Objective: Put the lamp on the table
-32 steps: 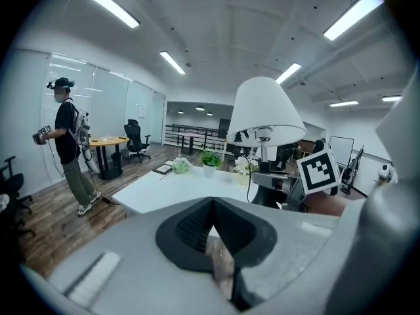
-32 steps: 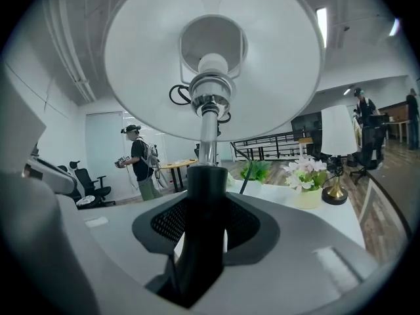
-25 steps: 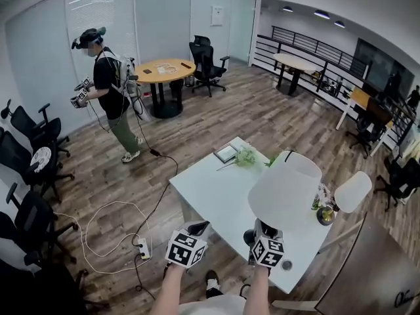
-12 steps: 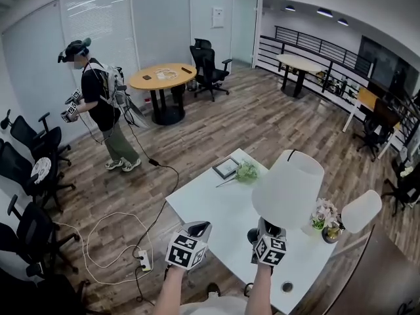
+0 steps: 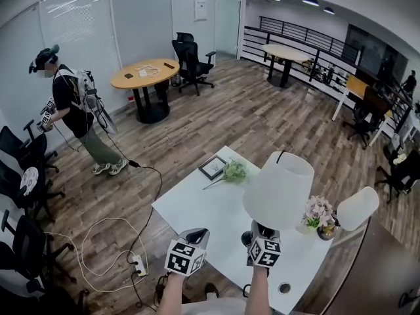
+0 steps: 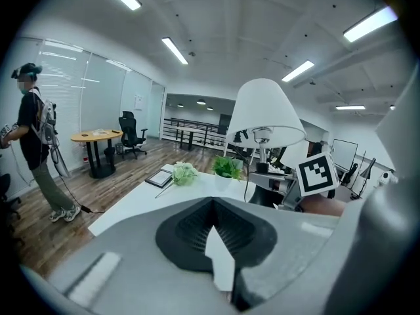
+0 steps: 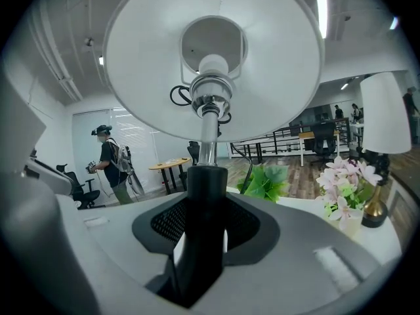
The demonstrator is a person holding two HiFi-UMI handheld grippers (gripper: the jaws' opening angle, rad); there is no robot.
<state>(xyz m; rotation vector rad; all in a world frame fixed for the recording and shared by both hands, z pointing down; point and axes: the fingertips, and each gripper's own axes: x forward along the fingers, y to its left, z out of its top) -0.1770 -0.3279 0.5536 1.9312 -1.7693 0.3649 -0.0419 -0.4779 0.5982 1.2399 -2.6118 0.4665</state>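
While our right gripper pinches the lamp by its black stem in its jaws, shade right above them, we'd lower it upright onto the tabletop below, clear of the flowers. Left gripper has its jaws together, empty.

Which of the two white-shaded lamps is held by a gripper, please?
The nearer lamp, clamped by the right gripper; the far lamp stands beside the flowers.
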